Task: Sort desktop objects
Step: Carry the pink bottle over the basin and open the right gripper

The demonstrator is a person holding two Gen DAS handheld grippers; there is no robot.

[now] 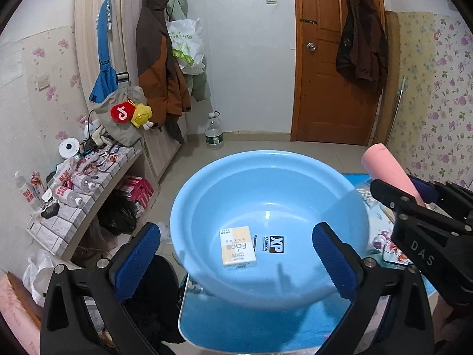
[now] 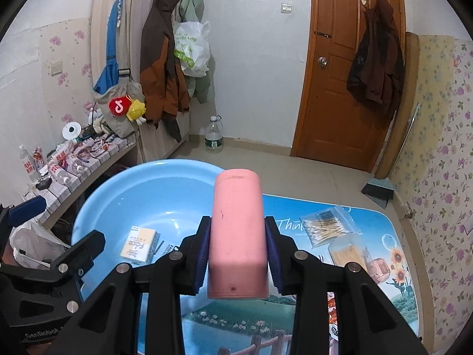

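Pink and smooth, the cup (image 2: pixel 236 236) is squeezed between the 2 fingers of the right gripper (image 2: pixel 238 254), up above the table (image 2: pixel 384 295) beside the blue bowl (image 2: pixel 97 207). A small box (image 1: pixel 237 246) lies inside the bowl. The left gripper (image 1: pixel 236 254) hangs over the bowl with its fingers wide apart, holding nothing.
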